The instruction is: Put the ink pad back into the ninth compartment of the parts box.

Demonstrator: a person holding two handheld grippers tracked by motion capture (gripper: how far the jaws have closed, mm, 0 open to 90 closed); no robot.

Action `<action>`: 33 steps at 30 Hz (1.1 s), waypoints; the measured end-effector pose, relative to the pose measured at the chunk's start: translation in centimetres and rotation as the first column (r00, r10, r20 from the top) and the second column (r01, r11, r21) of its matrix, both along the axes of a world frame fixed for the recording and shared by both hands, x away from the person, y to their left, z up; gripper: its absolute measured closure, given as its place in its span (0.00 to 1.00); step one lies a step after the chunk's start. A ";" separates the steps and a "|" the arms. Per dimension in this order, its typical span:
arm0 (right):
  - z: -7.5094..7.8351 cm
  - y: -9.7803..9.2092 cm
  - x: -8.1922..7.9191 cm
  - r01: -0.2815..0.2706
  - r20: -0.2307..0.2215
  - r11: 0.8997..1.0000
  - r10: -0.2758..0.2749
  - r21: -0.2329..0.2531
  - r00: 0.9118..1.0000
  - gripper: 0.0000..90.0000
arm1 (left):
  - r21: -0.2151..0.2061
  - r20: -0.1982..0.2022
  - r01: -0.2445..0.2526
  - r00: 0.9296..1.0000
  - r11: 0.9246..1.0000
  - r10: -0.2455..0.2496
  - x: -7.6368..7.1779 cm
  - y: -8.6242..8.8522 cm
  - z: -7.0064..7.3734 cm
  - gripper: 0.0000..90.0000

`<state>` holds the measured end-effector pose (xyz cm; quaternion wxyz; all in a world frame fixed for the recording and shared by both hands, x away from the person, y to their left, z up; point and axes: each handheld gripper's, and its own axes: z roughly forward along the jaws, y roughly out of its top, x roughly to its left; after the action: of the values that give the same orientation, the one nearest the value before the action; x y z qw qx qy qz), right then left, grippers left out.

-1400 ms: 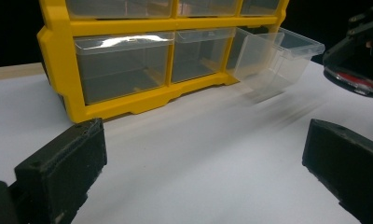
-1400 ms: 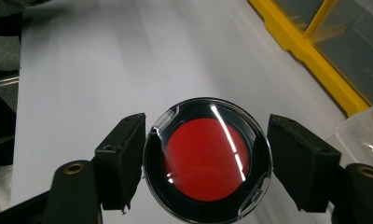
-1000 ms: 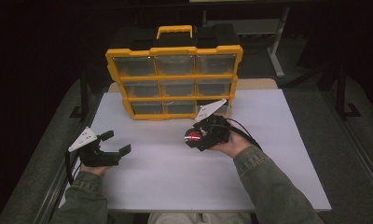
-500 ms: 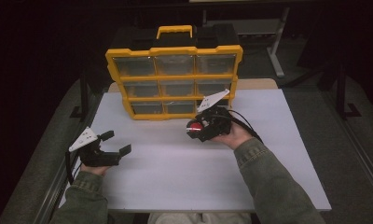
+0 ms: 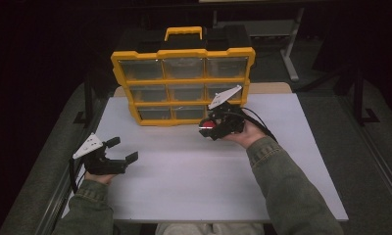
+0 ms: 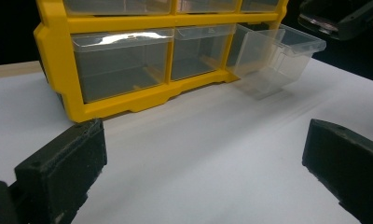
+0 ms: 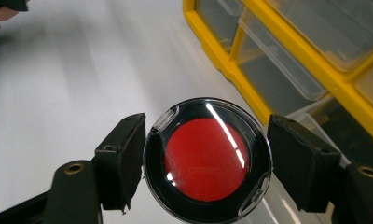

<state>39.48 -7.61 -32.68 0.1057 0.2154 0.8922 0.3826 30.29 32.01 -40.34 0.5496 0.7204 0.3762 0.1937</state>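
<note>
High view: you're holding the right gripper (image 5: 209, 128) just in front of the yellow organizer (image 5: 183, 83), at its bottom-right corner, w/ the jaws pressing on a round black case w/ a red disc (image 5: 207, 126). Right gripper view is showing that case (image 7: 207, 160) sitting between both pads, clamped at its rim, clear lid glinting. It's hanging above the white table (image 7: 58, 84), right beside the organizer's lower drawers. Left gripper view: the bottom-right clear drawer (image 6: 273, 53) is sticking out of the organizer's (image 6: 58, 70) frame, pulled open, nothing visible inside. Your left gripper (image 5: 121, 154) is sitting well apart from the organizer, off toward its front-left, near the table's (image 5: 184, 171) edge, w/ jaws spread wide & holding nothing. Its jaws are pointing toward the organizer's bottom row.
</note>
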 end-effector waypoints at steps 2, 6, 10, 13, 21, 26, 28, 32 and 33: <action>0.1 -0.1 0.3 0.010 -0.003 1.000 -0.010 -0.004 1.000 0.32 | 0.002 -0.001 0.000 1.000 1.000 0.000 0.0 0.0 0.0 0.00; 0.4 -0.4 0.8 0.026 -0.001 1.000 -0.026 -0.007 1.000 0.32 | 0.004 0.000 0.000 1.000 1.000 0.000 0.0 0.0 0.0 0.00; 0.4 -0.6 1.4 0.037 -0.004 0.999 -0.037 0.000 0.999 0.32 | 0.004 0.000 -0.001 1.000 1.000 0.001 0.1 0.0 0.0 0.00; 0.4 -0.8 1.7 0.049 -0.007 0.999 -0.049 -0.001 0.999 0.32 | 0.003 -0.001 -0.002 1.000 1.000 0.002 0.1 0.0 0.0 0.00; 0.2 -1.2 2.8 0.086 -0.020 0.996 -0.086 -0.006 0.996 0.32 | 0.009 -0.002 0.000 1.000 1.000 0.000 0.1 0.0 -0.1 0.00; 0.0 -1.5 3.3 0.105 -0.024 0.994 -0.105 -0.010 0.994 0.32 | 0.008 -0.002 -0.001 1.000 1.000 0.001 0.1 0.0 -0.1 0.00; -0.2 -1.6 3.5 0.113 -0.028 0.994 -0.113 -0.012 0.993 0.32 | 0.009 -0.002 -0.002 1.000 1.000 0.002 0.1 0.0 -0.1 0.00; -0.4 -1.9 3.9 0.131 -0.034 0.991 -0.132 -0.021 0.991 0.32 | 0.009 -0.003 -0.001 1.000 1.000 0.001 0.1 -0.1 -0.1 0.00; -0.5 -1.9 4.0 0.140 -0.038 0.990 -0.141 -0.024 0.989 0.32 | 0.009 -0.003 -0.001 1.000 1.000 0.001 0.1 -0.1 -0.1 0.00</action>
<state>43.48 -9.55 -33.16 0.1171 0.2841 0.8808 0.3602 30.42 31.94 -40.43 0.5456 0.7230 0.3766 0.1944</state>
